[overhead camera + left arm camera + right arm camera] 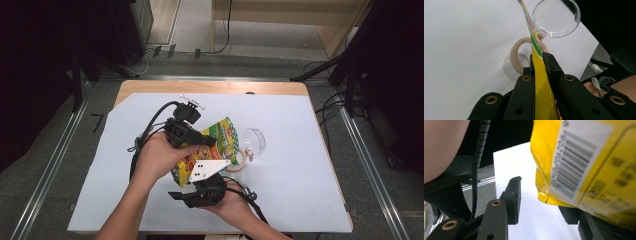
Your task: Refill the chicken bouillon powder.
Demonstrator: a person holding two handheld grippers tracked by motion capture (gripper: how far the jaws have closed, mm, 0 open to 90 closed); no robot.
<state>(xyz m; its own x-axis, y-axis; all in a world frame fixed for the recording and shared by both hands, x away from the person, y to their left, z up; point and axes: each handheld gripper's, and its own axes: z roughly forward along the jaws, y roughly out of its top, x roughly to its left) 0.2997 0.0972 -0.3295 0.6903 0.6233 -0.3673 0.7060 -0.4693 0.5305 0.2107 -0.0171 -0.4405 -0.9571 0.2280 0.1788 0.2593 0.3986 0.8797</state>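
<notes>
- In the high view, the yellow foil snack bag with green and red print (210, 147) was held above the white paper sheet covering the table (300, 170), between the left gripper (202, 140) at its upper edge and the right gripper (200, 187) at its lower end.
- That view showed both hands, the left hand (157, 160) wrapped round its gripper and the right hand (232, 202) below, but hid the jaws behind the bag and the grey three-cornered plate.
- The left gripper view gave the grip plainly: the two black jaws were clamped tight on the bag's thin edge (541, 85), which rose straight up between them.
- Beyond the bag it also showed a beige roll of tape (520, 58) lying on the paper and a clear plastic cup on its side (556, 17), just beside each other.
- The right gripper view showed the jaws standing apart, the bag's barcoded underside (584, 165) lying over the right-hand jaw and clear of the left one; no pad pressed on it.
</notes>
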